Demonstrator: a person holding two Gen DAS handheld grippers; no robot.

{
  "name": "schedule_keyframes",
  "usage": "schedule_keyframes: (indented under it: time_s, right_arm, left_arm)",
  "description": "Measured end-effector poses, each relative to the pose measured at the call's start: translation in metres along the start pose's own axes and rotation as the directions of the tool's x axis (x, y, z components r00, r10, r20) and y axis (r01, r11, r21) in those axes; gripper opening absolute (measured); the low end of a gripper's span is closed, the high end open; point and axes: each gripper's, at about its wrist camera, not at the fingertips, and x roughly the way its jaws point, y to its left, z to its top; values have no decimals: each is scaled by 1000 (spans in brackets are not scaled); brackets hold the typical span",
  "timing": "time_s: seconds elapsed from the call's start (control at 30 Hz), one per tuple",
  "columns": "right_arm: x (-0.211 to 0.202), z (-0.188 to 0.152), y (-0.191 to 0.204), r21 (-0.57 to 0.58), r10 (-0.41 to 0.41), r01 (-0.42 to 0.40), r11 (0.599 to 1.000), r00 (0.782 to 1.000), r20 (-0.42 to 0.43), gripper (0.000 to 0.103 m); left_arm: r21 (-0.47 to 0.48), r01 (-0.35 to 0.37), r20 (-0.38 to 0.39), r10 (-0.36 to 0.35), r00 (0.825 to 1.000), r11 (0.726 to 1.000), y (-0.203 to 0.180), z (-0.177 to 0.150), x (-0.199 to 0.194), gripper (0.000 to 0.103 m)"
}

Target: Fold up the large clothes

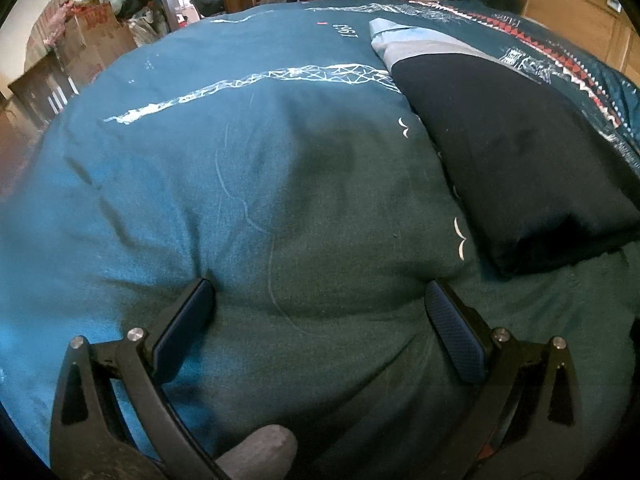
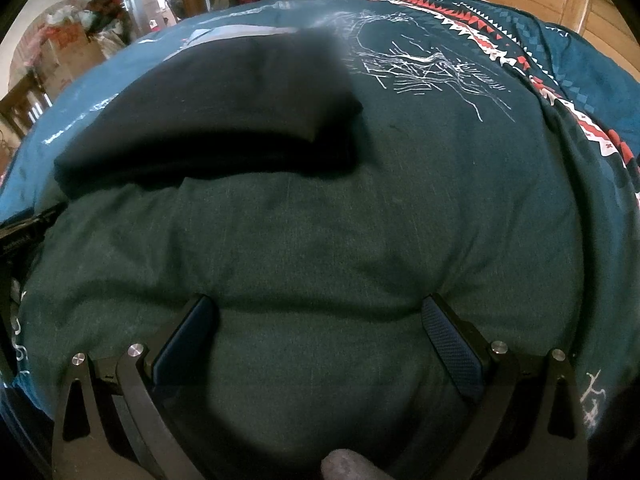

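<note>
Folded dark garment (image 1: 516, 152) lies on teal printed duvet (image 1: 240, 184), right side of left wrist frame, upper left in right wrist frame, blurred there. Left gripper (image 1: 320, 300) and right gripper (image 2: 320, 316) both spread wide, tips pressing bare duvet, holding nothing. Garment's right end cut off by frame edge.

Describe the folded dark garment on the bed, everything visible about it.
The folded dark garment is navy-black soft cloth, folded into a thick oblong bundle with rounded edges. A pale blue and grey panel shows at its far end. It lies flat on the teal bedspread, touching only that; both open grippers sit short of it.
</note>
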Motion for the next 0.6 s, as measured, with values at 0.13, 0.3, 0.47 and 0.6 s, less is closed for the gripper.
schedule_keyframes:
  time_s: [0.13,0.3,0.47,0.6]
  right_arm:
    - [-1,0,1,8,-5,5,1000,1000,4,103]
    - [1,0,3,3,-16,16,1000,1000,3,103]
    - [1,1,2,24,-23,23,999,1000,8,103]
    - [2,2,3,38,-31,31,999,999,8,103]
  left_arm:
    - [-14,7,-4,-7,1000,1000,2,1,2,103]
    - [-16,35,26,-34,999,999,6,-2,3,103]
    - [-20,44,42,-43,998,999,7,-4,1,103]
    - [-18,39,46,-38,998,999,6,-4,1,103]
